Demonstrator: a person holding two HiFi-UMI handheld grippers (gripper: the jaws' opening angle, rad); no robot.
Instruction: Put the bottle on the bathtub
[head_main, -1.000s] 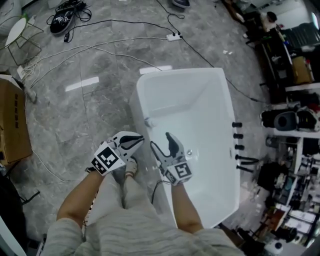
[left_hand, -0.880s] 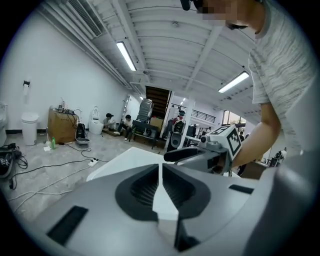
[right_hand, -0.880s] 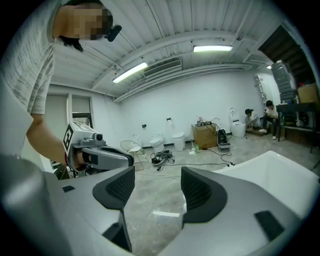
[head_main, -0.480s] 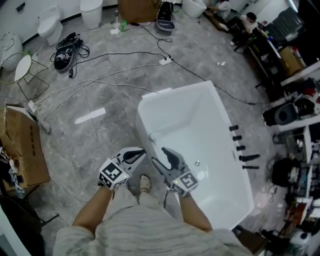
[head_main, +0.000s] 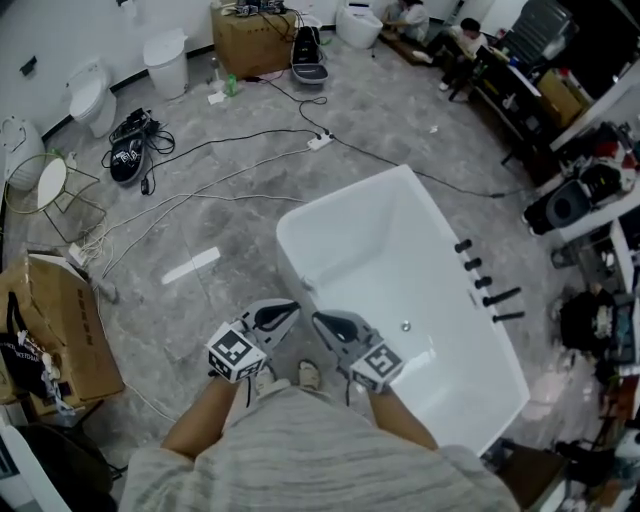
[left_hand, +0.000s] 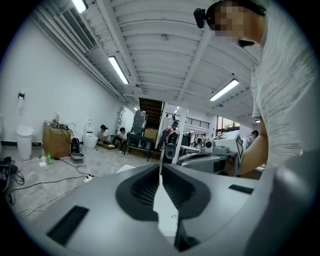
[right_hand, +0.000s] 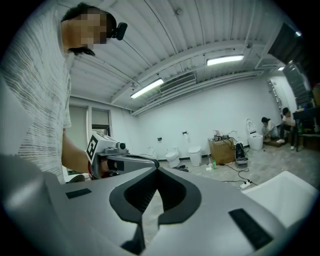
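No words or numbers are legible; the left hand-held gripper (head_main: 291, 308) and right hand-held gripper (head_main: 319, 318) show only square markers.

Floor (head_main: 190, 215): grey marble-look tile, strewn with black and white cables (head_main: 230, 138). Walls (right_hand: 220, 115): plain white. Ceiling (left_hand: 165, 50): ribbed, with strip lights (left_hand: 119, 70) lit. Toilets (head_main: 88, 95) by the wall; cardboard boxes (head_main: 70, 325) (two, well apart); cluttered shelving (head_main: 590, 190) at right.
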